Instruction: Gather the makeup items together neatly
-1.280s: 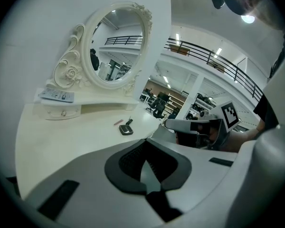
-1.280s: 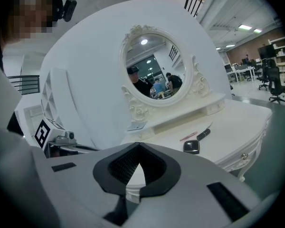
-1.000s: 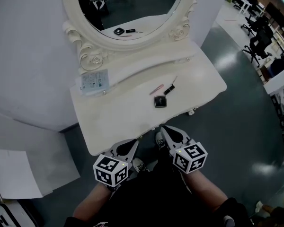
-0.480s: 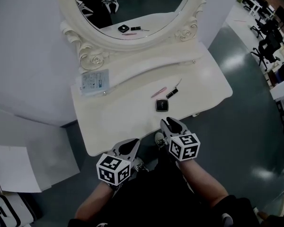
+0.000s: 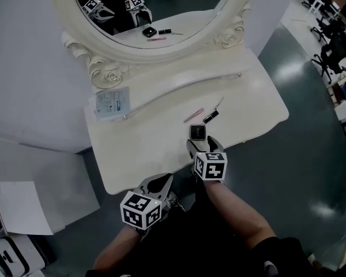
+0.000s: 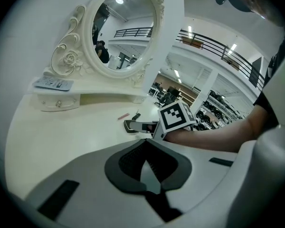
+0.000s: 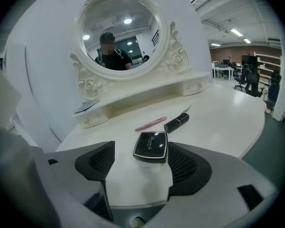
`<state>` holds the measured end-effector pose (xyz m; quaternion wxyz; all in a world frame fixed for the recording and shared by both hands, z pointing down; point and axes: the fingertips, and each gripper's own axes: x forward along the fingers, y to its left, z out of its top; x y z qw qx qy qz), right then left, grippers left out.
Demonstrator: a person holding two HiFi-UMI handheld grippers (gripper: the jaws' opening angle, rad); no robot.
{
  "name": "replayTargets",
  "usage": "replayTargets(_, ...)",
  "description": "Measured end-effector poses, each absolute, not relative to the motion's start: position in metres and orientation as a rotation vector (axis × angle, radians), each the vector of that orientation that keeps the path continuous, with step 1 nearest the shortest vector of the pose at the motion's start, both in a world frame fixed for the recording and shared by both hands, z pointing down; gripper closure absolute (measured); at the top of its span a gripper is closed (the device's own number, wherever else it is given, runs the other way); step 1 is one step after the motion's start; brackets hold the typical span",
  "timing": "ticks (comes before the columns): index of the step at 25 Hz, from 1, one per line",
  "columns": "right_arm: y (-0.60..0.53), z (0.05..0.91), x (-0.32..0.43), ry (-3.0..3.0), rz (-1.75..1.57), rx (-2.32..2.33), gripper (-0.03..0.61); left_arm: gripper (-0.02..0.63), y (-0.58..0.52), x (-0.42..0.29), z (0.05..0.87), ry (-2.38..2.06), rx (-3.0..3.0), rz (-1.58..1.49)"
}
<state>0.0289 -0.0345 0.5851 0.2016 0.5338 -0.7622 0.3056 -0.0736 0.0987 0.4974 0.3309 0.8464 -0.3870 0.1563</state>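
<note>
A black square compact [image 5: 196, 133] lies near the front of the white dressing table [image 5: 138, 149]. Just behind it are a pink pencil [image 5: 193, 115], a black lipstick tube [image 5: 211, 116] and a thin silver stick [image 5: 219, 103]. My right gripper [image 5: 199, 145] is down at the compact [image 7: 151, 145]; its jaws have just been opening and stand open on either side of the compact without pressing on it. The pencil [image 7: 151, 123] and lipstick [image 7: 176, 122] lie beyond its tips. My left gripper [image 5: 157, 183] hangs shut and empty at the table's front edge, left of the right one [image 6: 147, 126].
An oval mirror [image 5: 161, 4] in a carved cream frame stands at the back on a raised shelf. On the left of that shelf lies a printed packet [image 5: 112, 101]. White sheets [image 5: 17, 212] lie on the floor at the left, and office chairs [image 5: 334, 51] stand far right.
My right gripper has moved forward and down over the table edge to the compact and its jaws have opened. The left gripper has edged forward a little.
</note>
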Motion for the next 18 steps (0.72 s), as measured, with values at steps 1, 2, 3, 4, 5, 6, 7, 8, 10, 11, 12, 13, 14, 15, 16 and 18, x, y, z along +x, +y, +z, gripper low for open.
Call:
replayTargets(1, -0.039, 0.590, 0.029, -2.111, 0.854, 1.500, 0.239, 0.604, 0.099, -0.075, 0.499, -1.016, 2.205, 0.412)
replayTargets(2, -0.043, 0.594, 0.030, -2.094, 0.855, 1.509, 0.236, 0.605, 0.099, -0.076, 0.501, -1.020, 2.196, 0.416)
replayTargets(3, -0.046, 0.599, 0.031, -2.077, 0.858, 1.518, 0.235, 0.604, 0.100, -0.078, 0.504, -1.024, 2.186, 0.420)
replayTargets(4, -0.049, 0.603, 0.031, -2.060, 0.861, 1.526, 0.233, 0.604, 0.100, -0.080, 0.506, -1.029, 2.177, 0.424)
replayTargets(5, -0.051, 0.606, 0.031, -2.044, 0.863, 1.532, 0.231, 0.605, 0.101, -0.081, 0.507, -1.033, 2.167, 0.426)
replayTargets(6, -0.053, 0.610, 0.030, -2.028, 0.861, 1.536, 0.227, 0.605, 0.101, -0.083, 0.509, -1.036, 2.159, 0.428)
replayTargets(7, -0.055, 0.613, 0.029, -2.013, 0.853, 1.541, 0.225, 0.604, 0.101, -0.084, 0.510, -1.039, 2.152, 0.428)
replayTargets(8, -0.057, 0.617, 0.029, -1.996, 0.842, 1.546, 0.225, 0.606, 0.101, -0.085, 0.510, -1.040, 2.148, 0.430)
replayTargets(10, -0.059, 0.624, 0.032, -1.956, 0.808, 1.557, 0.225, 0.605, 0.102, -0.085, 0.512, -1.041, 2.145, 0.435)
replayTargets(11, -0.059, 0.626, 0.034, -1.935, 0.784, 1.559, 0.227, 0.604, 0.102, -0.086, 0.512, -1.041, 2.145, 0.436)
replayTargets(12, -0.059, 0.628, 0.035, -1.920, 0.761, 1.557, 0.229, 0.606, 0.102, -0.086, 0.512, -1.042, 2.143, 0.437)
replayTargets(13, -0.060, 0.628, 0.036, -1.914, 0.745, 1.551, 0.229, 0.604, 0.102, -0.088, 0.512, -1.044, 2.141, 0.436)
replayTargets(14, -0.060, 0.628, 0.037, -1.918, 0.734, 1.541, 0.233, 0.604, 0.102, -0.089, 0.512, -1.046, 2.138, 0.433)
replayTargets(15, -0.059, 0.628, 0.037, -1.928, 0.728, 1.527, 0.250, 0.604, 0.101, -0.090, 0.513, -1.049, 2.135, 0.430)
replayTargets(16, -0.059, 0.628, 0.036, -1.940, 0.723, 1.509, 0.252, 0.604, 0.101, -0.091, 0.513, -1.050, 2.131, 0.425)
replayTargets(18, -0.058, 0.626, 0.035, -1.968, 0.700, 1.472, 0.255, 0.605, 0.101, -0.092, 0.514, -1.048, 2.128, 0.418)
